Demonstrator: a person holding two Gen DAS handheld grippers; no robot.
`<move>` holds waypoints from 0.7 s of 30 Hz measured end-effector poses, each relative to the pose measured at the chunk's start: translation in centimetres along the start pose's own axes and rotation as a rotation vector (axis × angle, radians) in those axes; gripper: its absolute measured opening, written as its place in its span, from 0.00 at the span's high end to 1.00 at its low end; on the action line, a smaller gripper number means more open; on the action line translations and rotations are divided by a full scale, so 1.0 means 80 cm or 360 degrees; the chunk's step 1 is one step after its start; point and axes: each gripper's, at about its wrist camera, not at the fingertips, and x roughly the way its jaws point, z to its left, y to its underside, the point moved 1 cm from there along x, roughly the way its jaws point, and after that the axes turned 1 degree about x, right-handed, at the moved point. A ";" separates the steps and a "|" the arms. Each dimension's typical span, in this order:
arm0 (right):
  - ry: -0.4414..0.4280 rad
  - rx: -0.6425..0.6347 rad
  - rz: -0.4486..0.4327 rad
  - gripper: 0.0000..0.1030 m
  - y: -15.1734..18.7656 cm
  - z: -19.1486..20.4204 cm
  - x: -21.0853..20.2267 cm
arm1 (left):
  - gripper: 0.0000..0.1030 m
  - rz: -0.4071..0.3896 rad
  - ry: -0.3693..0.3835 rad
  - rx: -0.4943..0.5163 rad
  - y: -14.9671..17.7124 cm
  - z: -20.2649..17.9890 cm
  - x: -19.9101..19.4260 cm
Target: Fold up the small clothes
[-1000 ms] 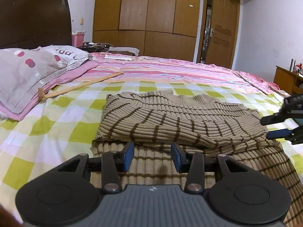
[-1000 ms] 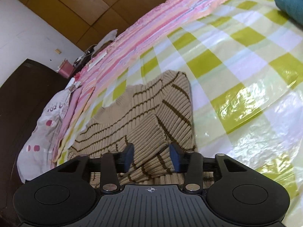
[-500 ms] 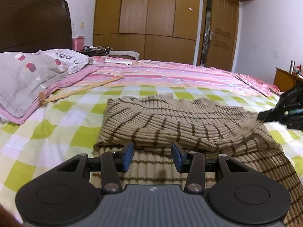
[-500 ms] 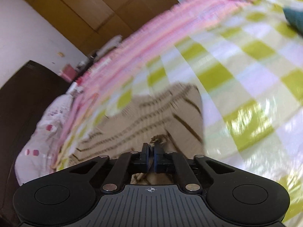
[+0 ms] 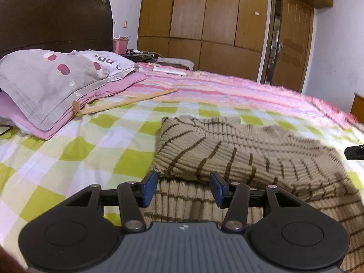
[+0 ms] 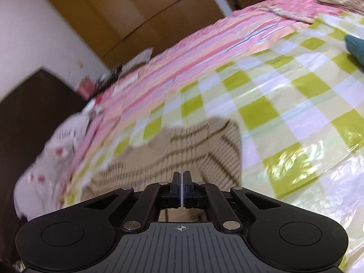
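We find the left gripper (image 5: 183, 190) nearest the lens, its jaws opening, the blue pads (image 5: 149, 187) apart over the near edge of the ribbed beige sweater (image 5: 238, 159) and pressing on nothing. The right gripper (image 6: 181, 185) has its jaws drawn fully together; the picture is blurred, and we cannot tell whether any knit is pinched between them, though none shows at the tips.

The sweater (image 6: 182, 150) lies on the green-and-white checked sheet (image 5: 79, 150), well into the bed. Its upper part is doubled over the lower part, which runs towards the left gripper. We judge one fold made and the next in preparation.

Further off are the grey pillow (image 5: 52, 79), a slim wooden stick (image 5: 127, 101) beside it, the pink striped blanket (image 5: 227, 86) and the wooden wardrobe (image 5: 204, 16).

The next move, in our judgement, calls for the left jaws to close on the near hem, the right to confirm its hold, and both to lift evenly so the layers stay aligned.
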 end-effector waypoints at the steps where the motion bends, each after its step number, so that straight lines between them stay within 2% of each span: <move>1: 0.0001 0.0006 0.0019 0.96 0.004 0.000 0.002 | 0.47 0.0005 -0.0003 0.0013 0.001 -0.001 0.001; 5: 0.0034 0.0050 0.0086 0.92 0.018 -0.006 0.015 | 0.47 -0.0002 -0.0006 0.0061 0.004 -0.007 -0.001; 9: 0.0050 0.0116 0.0073 0.91 0.018 -0.019 0.005 | 0.47 0.0000 0.0013 0.0058 0.003 -0.008 0.000; 12: 0.0078 0.0163 0.0058 0.80 0.014 -0.030 -0.001 | 0.47 -0.0005 0.0024 0.0060 0.002 -0.009 -0.001; 14: 0.0068 0.0199 0.0079 0.68 0.014 -0.036 0.001 | 0.47 -0.0005 0.0029 0.0060 0.002 -0.010 -0.001; 17: 0.0056 0.0219 0.0101 0.65 0.017 -0.035 0.010 | 0.47 -0.0002 0.0030 0.0064 0.003 -0.010 -0.001; 21: 0.0108 0.0188 0.0131 0.62 0.017 -0.027 0.029 | 0.47 0.0007 0.0034 0.0062 0.003 -0.011 0.000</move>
